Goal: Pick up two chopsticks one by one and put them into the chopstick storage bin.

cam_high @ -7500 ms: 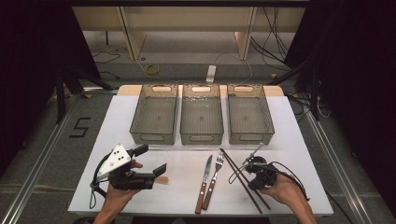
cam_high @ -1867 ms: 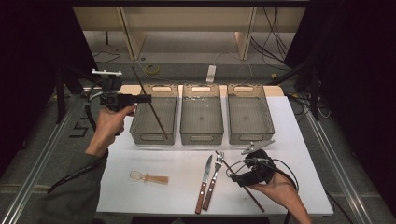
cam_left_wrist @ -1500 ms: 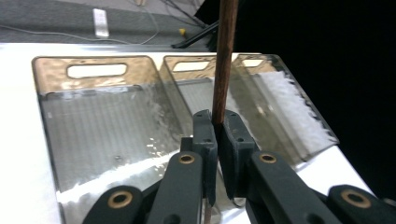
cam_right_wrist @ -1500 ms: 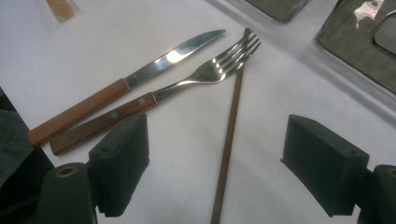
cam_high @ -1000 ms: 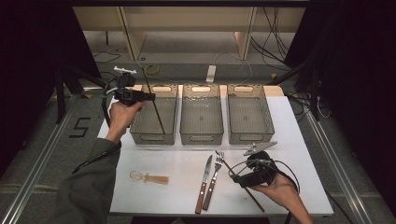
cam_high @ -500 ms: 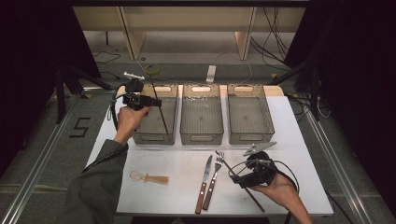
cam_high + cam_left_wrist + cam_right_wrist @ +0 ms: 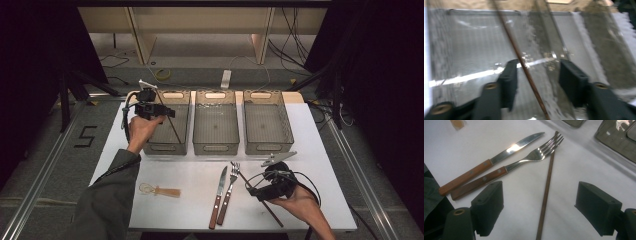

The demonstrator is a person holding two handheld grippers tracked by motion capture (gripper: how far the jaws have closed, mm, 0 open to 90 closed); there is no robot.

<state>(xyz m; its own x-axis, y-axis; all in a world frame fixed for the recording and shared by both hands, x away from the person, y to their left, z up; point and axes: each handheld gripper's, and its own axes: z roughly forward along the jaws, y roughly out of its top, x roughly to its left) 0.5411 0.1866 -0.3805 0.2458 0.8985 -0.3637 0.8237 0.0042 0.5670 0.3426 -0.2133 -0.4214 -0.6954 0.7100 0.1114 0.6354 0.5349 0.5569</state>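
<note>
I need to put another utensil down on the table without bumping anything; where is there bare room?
Bare mat lies between the small wooden spoon and the knife, and along the far-right edge beside the right bin. It is crowded near the fork, the chopstick and the right tool.

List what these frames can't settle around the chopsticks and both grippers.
- Left gripper view: motion blur; chopstick stands between the jaws, which have just been opening, lower end cut off by the bottom edge.
- High view: right gripper and hand cover part of the table chopstick.
- High view: small thing lower left too small to identify.
</note>
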